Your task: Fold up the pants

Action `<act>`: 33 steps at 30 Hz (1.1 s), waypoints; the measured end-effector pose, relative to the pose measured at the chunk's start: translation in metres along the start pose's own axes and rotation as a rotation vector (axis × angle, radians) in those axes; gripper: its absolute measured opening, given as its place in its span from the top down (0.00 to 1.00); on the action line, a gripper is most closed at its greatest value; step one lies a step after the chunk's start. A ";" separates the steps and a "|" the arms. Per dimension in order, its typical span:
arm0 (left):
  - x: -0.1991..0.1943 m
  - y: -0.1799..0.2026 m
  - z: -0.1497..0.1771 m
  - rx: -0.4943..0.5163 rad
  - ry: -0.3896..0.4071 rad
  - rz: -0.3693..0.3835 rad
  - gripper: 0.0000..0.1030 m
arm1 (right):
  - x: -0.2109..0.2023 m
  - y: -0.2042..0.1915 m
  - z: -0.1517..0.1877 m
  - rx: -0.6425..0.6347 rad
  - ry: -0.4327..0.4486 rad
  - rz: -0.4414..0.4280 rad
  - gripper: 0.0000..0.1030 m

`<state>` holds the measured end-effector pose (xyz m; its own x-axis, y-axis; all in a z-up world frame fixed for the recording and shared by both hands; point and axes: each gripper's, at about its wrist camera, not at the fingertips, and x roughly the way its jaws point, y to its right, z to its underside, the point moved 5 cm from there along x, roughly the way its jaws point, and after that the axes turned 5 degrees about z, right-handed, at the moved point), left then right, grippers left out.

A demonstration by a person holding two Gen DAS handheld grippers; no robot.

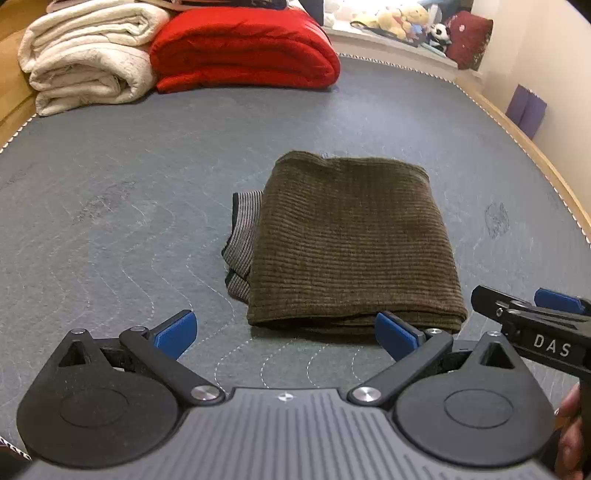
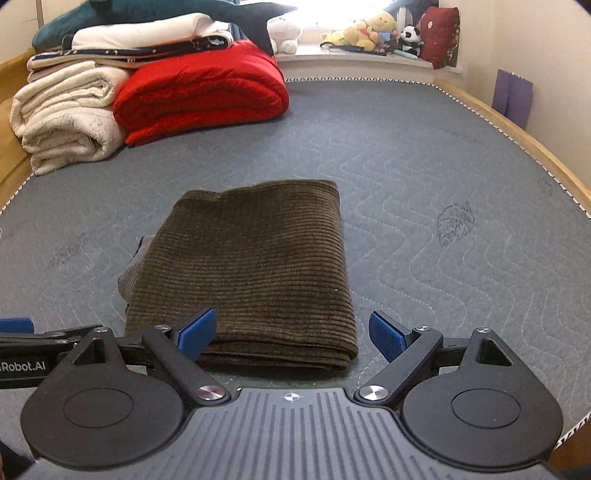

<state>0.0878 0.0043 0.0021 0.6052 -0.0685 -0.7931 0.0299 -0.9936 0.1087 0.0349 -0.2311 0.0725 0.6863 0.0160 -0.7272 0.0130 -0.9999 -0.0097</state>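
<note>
The brown corduroy pants point(image 1: 351, 240) lie folded into a compact rectangle on the grey quilted mattress point(image 1: 110, 221). A striped grey waistband point(image 1: 242, 236) sticks out at the left side of the fold. They also show in the right wrist view point(image 2: 251, 266). My left gripper point(image 1: 286, 334) is open and empty, just in front of the near folded edge, toward its left. My right gripper point(image 2: 293, 336) is open and empty, in front of the near right corner. The right gripper's body also shows in the left wrist view point(image 1: 535, 321).
A folded red blanket point(image 1: 243, 51) and rolled cream blankets point(image 1: 88, 59) lie at the far left of the mattress. Stuffed toys point(image 1: 402, 18) sit on a sill behind. A wooden bed frame edge point(image 1: 535, 158) runs along the right, with a purple item point(image 1: 524, 110) beyond.
</note>
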 end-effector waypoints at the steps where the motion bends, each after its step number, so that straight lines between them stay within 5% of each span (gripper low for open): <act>1: 0.003 0.000 0.001 0.003 -0.010 0.001 0.00 | 0.000 0.001 0.001 -0.005 -0.003 0.000 0.12; 6: 0.014 0.004 0.008 0.019 -0.063 0.019 0.00 | -0.001 0.012 0.004 0.000 -0.024 -0.004 0.12; 33: 0.013 -0.031 0.015 0.027 0.002 0.029 0.00 | 0.009 -0.011 0.014 -0.024 -0.064 -0.030 0.12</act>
<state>0.0826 0.0324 -0.0211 0.6072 -0.0968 -0.7886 -0.0088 -0.9933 0.1152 0.0303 -0.2195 0.0567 0.6372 0.0452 -0.7694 0.0514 -0.9985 -0.0161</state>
